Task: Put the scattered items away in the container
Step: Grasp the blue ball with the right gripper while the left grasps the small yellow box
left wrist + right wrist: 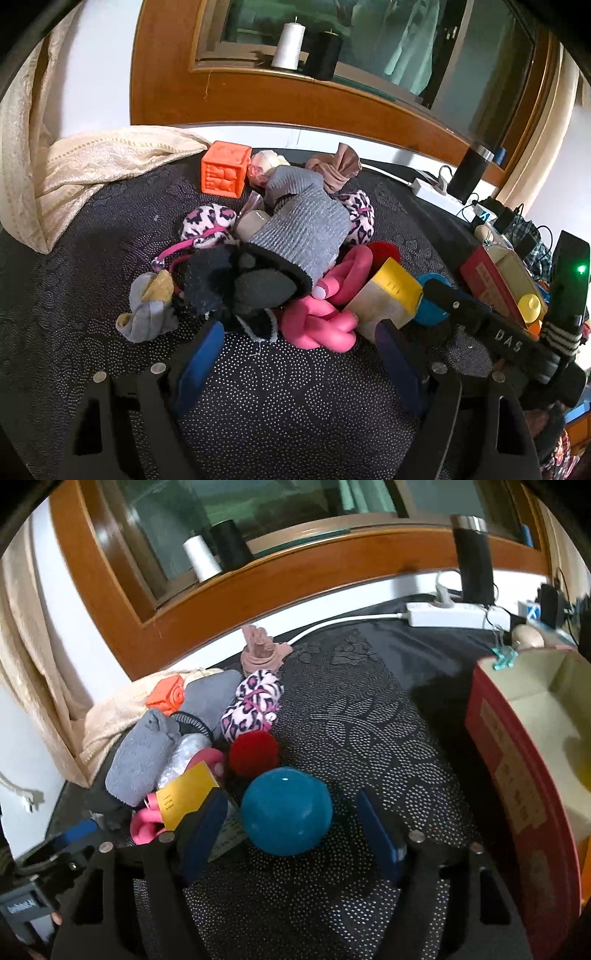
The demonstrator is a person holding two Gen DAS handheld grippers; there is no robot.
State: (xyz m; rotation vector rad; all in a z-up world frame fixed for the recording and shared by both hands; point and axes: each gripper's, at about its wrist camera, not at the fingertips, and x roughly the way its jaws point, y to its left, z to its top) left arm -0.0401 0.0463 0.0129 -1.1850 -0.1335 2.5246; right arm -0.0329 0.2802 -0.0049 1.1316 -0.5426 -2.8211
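Right wrist only: red box's open interior.

A heap of small items on a dark dotted mat: a grey ribbed sock at centre, an orange cube behind it, a pink knotted toy in front.

Glossy smooth teal plastic ball; ribbed grey knit cloth sock; matt orange embossed rubbery cube; fuzzy red pompom; red cardboard box with matt paper lining; surface covered in dotted black textured fabric.
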